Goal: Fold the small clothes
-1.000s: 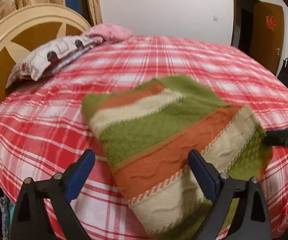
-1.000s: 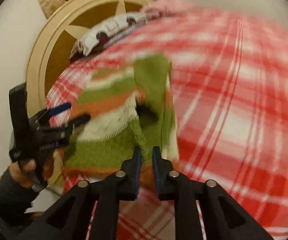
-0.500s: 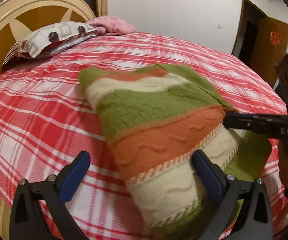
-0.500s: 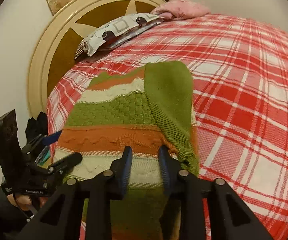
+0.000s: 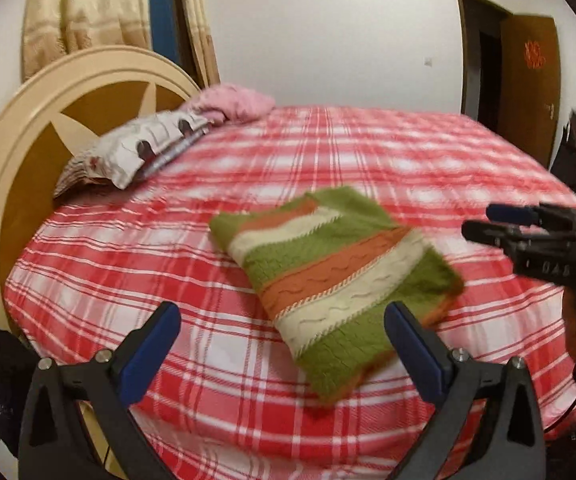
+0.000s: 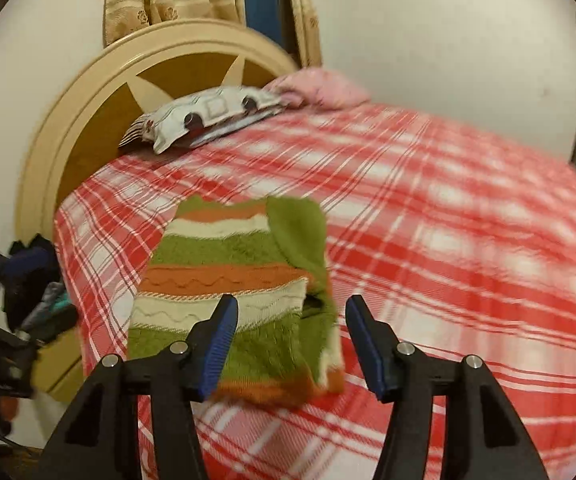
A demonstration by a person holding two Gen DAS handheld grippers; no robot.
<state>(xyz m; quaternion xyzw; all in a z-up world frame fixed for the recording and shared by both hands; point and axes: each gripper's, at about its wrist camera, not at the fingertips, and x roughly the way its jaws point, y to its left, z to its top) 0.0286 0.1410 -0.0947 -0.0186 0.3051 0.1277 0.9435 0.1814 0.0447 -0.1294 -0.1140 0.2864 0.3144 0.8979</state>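
A small knitted sweater (image 5: pixel 339 272) with green, orange and cream stripes lies folded on the red plaid bed (image 5: pixel 327 152). It also shows in the right wrist view (image 6: pixel 232 288), with a green sleeve folded over its right side. My left gripper (image 5: pixel 284 320) is open and empty, raised above the bed near the sweater's near edge. My right gripper (image 6: pixel 291 320) is open and empty, raised just above the sweater's near end. In the left wrist view the right gripper (image 5: pixel 483 224) hovers at the right of the sweater.
A patterned pillow (image 5: pixel 136 152) and a pink blanket (image 5: pixel 236 104) lie at the rounded headboard (image 5: pixel 48 128). Dark clothes (image 6: pixel 36 280) are piled beside the bed on the left. A brown door (image 5: pixel 527 88) stands at the far right.
My right gripper has opened and let go of the sweater. Both grippers have pulled back and up from it. The sweater now lies flat and folded on the bed.
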